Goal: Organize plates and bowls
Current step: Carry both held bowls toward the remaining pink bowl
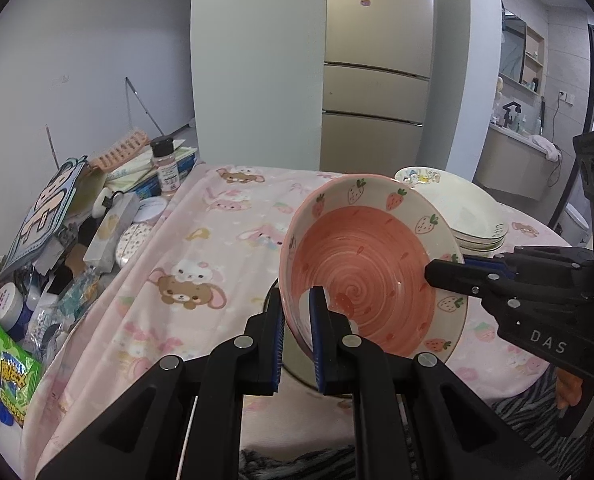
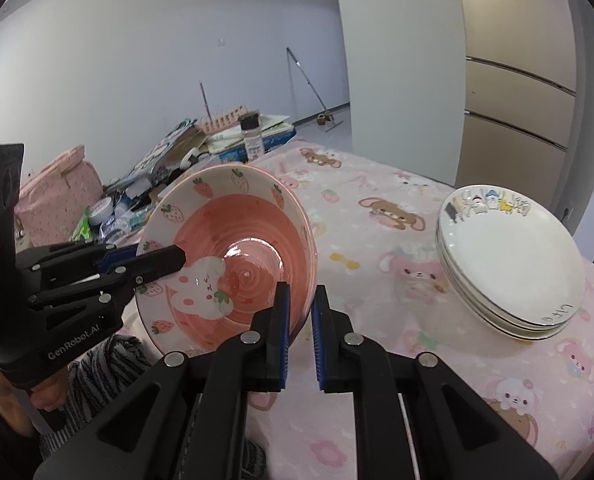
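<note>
Pink cartoon-print cloth (image 2: 397,216) covers the worktop, with a beige fridge (image 1: 377,92) behind. White plates (image 2: 509,264) sit stacked and empty. Both the left gripper (image 1: 299,344) and right gripper (image 2: 300,340) have jaws clenched on the tilted strawberry bowl (image 2: 233,256), held above the cloth. Clutter (image 1: 77,220) at the edge is hard to make out.

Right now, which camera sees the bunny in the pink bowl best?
The right wrist view: the bunny lies almost whole inside the pink bowl. The left wrist view shows only a white sliver of it, behind the left gripper.
</note>
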`<state>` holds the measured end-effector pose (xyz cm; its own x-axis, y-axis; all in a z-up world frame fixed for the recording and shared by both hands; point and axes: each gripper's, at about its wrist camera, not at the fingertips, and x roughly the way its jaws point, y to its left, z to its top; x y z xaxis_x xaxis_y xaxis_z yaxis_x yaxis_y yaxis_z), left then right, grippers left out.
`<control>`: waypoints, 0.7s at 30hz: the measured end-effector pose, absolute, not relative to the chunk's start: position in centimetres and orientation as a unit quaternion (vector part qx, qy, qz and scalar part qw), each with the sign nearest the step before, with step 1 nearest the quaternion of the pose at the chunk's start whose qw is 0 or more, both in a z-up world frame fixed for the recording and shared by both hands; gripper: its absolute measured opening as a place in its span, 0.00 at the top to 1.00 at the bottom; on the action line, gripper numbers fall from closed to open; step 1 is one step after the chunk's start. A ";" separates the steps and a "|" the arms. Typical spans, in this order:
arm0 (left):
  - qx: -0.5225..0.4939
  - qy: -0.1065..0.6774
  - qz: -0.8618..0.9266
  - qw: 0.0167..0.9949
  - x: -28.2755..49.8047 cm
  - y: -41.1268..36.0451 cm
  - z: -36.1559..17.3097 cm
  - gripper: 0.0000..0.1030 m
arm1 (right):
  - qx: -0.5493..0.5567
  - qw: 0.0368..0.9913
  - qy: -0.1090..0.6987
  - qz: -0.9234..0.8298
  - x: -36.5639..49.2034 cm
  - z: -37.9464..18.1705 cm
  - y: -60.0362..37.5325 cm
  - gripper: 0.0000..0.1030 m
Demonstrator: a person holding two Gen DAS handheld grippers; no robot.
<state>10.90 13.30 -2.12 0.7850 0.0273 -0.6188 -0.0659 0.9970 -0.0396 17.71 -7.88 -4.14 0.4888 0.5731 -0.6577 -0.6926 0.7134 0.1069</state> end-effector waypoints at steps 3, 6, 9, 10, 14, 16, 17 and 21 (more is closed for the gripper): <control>-0.036 0.329 0.029 0.943 10.9 13.8 -2.6 0.88 | -0.104 0.855 0.349 0.368 17.7 -4.7 -7.0 0.90; -0.042 0.325 0.028 0.944 10.9 14.1 -2.6 0.87 | -0.116 0.856 0.347 0.365 17.7 -4.9 -6.6 0.90; -0.036 0.326 0.037 0.944 11.0 14.1 -2.9 0.87 | -0.129 0.856 0.348 0.360 17.7 -5.1 -6.1 0.90; -0.033 0.327 0.039 0.943 11.1 14.1 -3.1 0.87 | -0.137 0.857 0.345 0.358 17.6 -5.2 -5.8 0.90; -0.022 0.326 0.045 0.944 11.3 13.8 -3.3 0.87 | -0.179 0.861 0.333 0.339 17.3 -5.6 -4.9 0.89; -0.014 0.325 0.051 0.944 11.2 13.5 -3.3 0.87 | -0.191 0.863 0.326 0.335 17.1 -5.6 -4.7 0.89; -0.010 0.323 0.053 0.945 11.2 13.3 -3.3 0.87 | -0.193 0.863 0.324 0.334 17.1 -5.6 -4.7 0.89; 0.002 0.319 0.062 0.946 11.1 13.0 -3.4 0.88 | -0.200 0.866 0.315 0.332 17.0 -5.6 -4.7 0.88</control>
<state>11.08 12.98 -3.40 0.7885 0.1177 -0.6037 -0.1153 0.9924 0.0430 16.98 -4.71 -5.63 0.5809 0.4501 -0.6783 -0.7019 0.6990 -0.1373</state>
